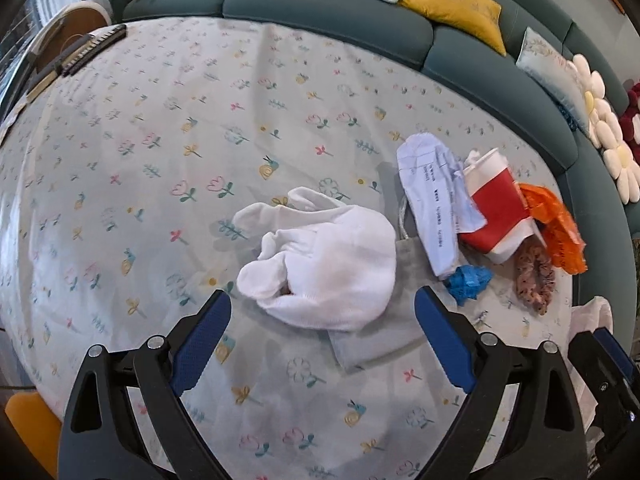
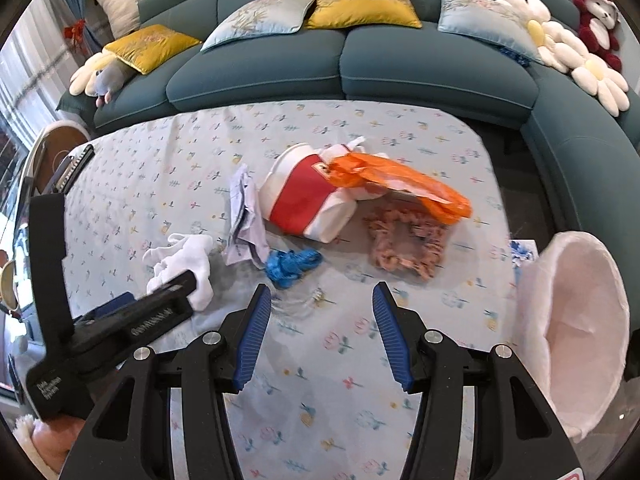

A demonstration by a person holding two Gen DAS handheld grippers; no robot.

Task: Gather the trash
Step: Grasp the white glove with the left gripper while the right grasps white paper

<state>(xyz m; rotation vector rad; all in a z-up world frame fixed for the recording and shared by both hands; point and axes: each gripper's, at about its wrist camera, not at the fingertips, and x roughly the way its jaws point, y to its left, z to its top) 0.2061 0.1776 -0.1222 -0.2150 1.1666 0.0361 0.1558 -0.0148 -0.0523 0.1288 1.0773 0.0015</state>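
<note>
A crumpled white cloth lies on the floral tablecloth, on top of a flat grey pouch. My left gripper hangs just above its near edge, jaws wide open and touching nothing. To the right lie a printed paper slip, a red and white paper cup on its side, an orange plastic bag, a blue crumpled wad and a brown scrunchie. My right gripper is open and empty, just short of the blue wad. The cup and orange bag lie beyond it.
A white-lined bin stands at the table's right edge. A teal sofa with cushions curves round the far side and the right. The left gripper's body crosses the lower left of the right wrist view. Dark flat items lie at the far left corner.
</note>
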